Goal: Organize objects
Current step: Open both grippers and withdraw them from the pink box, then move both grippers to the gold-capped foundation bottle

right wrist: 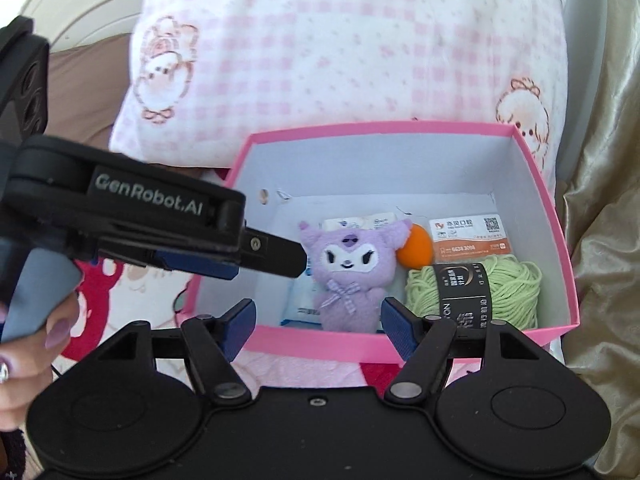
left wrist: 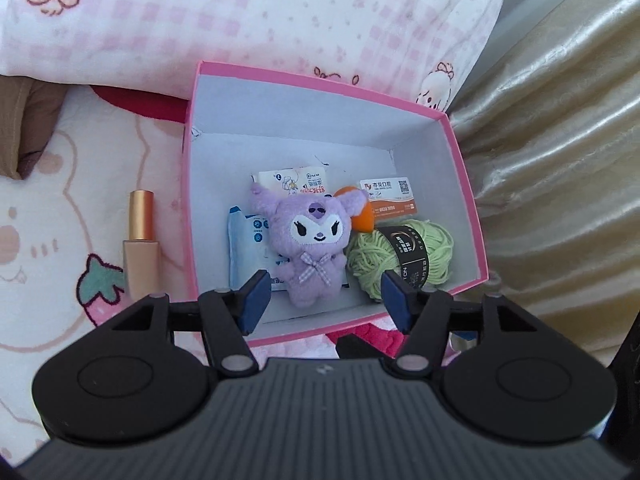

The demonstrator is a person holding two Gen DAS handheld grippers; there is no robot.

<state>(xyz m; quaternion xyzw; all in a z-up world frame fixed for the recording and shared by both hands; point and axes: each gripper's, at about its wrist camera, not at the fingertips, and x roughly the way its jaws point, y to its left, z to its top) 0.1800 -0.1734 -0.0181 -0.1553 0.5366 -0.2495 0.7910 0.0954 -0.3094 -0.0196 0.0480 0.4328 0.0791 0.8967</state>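
Observation:
A pink box (left wrist: pixel 320 80) (right wrist: pixel 380 126) with a white inside lies open on the bed. In it are a purple plush toy (left wrist: pixel 312 248) (right wrist: pixel 348 272), a green yarn ball (left wrist: pixel 438 248) (right wrist: pixel 516 288), an orange ball (left wrist: pixel 364 220) (right wrist: pixel 418 252), a printed card (left wrist: pixel 390 196) (right wrist: pixel 468 236) and a blue wipes packet (left wrist: pixel 246 240) (right wrist: pixel 300 300). A gold-capped cosmetic tube (left wrist: pixel 140 240) lies outside, left of the box. My left gripper (left wrist: pixel 326 300) (right wrist: pixel 276 258) hangs open over the box's near-left side. My right gripper (right wrist: pixel 319 326) is open above the near rim. Neither holds anything.
A pink checked pillow (left wrist: pixel 280 20) (right wrist: pixel 340 40) lies right behind the box. Shiny golden fabric (left wrist: pixel 560 160) (right wrist: pixel 600 240) rises on the right. The box rests on a cartoon-print sheet (left wrist: pixel 40 240). A hand (right wrist: pixel 40 344) grips the left gripper's handle.

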